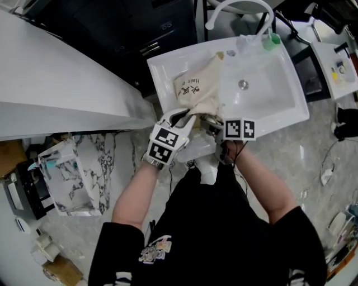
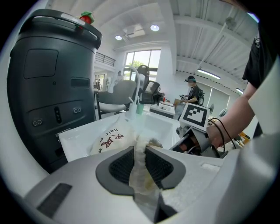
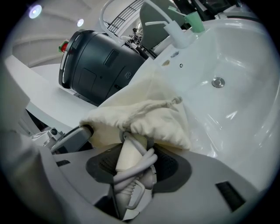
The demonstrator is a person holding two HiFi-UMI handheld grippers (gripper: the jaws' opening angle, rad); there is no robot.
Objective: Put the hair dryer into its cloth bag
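Hair dryer (image 3: 128, 158): stiff, probably heavy, head already in the bag; handle clamped in right gripper (image 3: 135, 165) jaws, lower centre.
Cloth bag (image 3: 153, 120): soft, limp; left gripper (image 2: 139, 165) jaws pinch its edge.

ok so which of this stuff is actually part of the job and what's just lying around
In the job:
cream cloth drawstring bag, pinched by the left tongs
cream hair dryer handle wrapped in its grey cord, held in the right tongs, running up into the bag's mouth

Just lying about:
white sink
white curved tap
green-capped bottle
dark grey drum-shaped machine
marble-patterned box
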